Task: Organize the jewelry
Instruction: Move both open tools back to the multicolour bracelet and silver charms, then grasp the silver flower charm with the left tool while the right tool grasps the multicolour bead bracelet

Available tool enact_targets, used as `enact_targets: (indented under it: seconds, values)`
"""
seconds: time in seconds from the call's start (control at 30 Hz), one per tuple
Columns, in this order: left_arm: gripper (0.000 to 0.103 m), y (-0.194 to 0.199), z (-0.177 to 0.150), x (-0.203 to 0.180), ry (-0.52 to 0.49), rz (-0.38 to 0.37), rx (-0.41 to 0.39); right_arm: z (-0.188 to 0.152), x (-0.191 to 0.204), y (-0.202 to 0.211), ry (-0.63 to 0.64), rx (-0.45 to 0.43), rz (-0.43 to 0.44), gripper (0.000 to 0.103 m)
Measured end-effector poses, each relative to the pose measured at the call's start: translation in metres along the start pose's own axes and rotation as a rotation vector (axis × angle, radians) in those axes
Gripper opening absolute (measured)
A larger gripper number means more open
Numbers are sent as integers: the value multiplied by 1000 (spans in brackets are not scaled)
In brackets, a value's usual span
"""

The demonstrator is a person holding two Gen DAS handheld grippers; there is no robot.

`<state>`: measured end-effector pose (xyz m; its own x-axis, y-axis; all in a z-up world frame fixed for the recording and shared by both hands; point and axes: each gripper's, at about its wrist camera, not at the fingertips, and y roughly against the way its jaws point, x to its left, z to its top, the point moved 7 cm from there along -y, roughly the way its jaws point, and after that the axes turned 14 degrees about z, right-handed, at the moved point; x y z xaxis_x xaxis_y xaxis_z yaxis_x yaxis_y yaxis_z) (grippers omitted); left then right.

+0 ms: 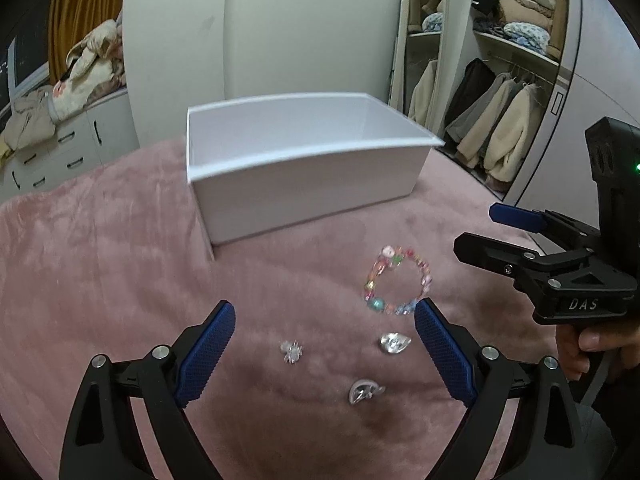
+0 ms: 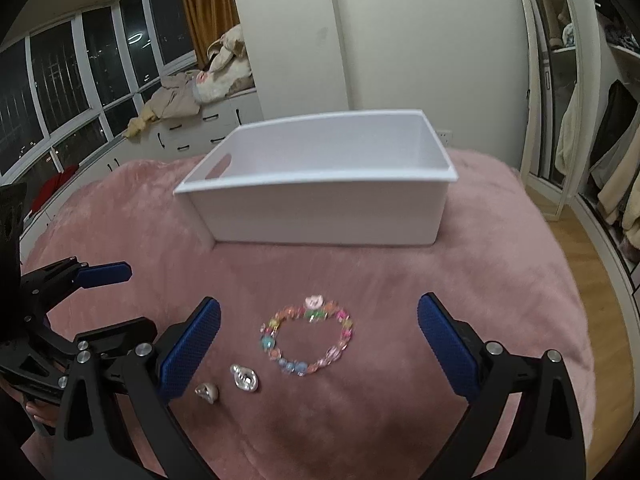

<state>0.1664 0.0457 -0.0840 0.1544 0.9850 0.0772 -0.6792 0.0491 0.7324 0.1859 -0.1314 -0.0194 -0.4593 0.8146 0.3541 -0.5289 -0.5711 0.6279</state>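
Note:
A colourful beaded bracelet [image 1: 396,280] [image 2: 308,336] lies on the pink blanket in front of an empty white box [image 1: 304,188] [image 2: 320,208]. Three small clear pieces lie nearer: a spiky crystal charm [image 1: 292,351], a teardrop crystal [image 1: 394,343] [image 2: 245,378] and a silver ring-like piece [image 1: 363,391] [image 2: 208,392]. My left gripper [image 1: 324,344] is open and empty above the small pieces. My right gripper [image 2: 320,344] is open and empty, spanning the bracelet. It also shows at the right of the left wrist view [image 1: 480,232].
The pink plush blanket [image 1: 100,280] [image 2: 500,280] covers the bed. A wardrobe with hanging coats [image 1: 500,132] stands at the right. White drawers with piled clothes [image 2: 192,120] stand by the windows at the left. Wood floor [image 2: 580,240] is beyond the bed's right edge.

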Motion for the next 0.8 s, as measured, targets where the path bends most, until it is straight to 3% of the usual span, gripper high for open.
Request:
enact_targets:
  seconds: [0.1, 0.23, 0.57, 0.6, 0.7, 0.8]
  values:
    - [83, -11, -10, 2, 4, 2, 32, -9, 0, -9, -12, 21, 11, 88]
    - [76, -25, -24, -1, -7, -6, 63, -21, -4, -20, -49, 51, 34, 71]
    - [62, -55, -40, 2, -4, 24, 117, -42, -16, -47, -107, 118, 21, 51]
    - [62, -57, -39, 3, 0, 29, 118, -44, -17, -49, -112, 119, 16, 43]
    - [53, -63, -39, 3, 3, 28, 128, -48, -22, -54, -139, 120, 23, 39]
    - [39, -70, -42, 3, -1, 33, 148, -48, -24, -57, -144, 123, 22, 28]
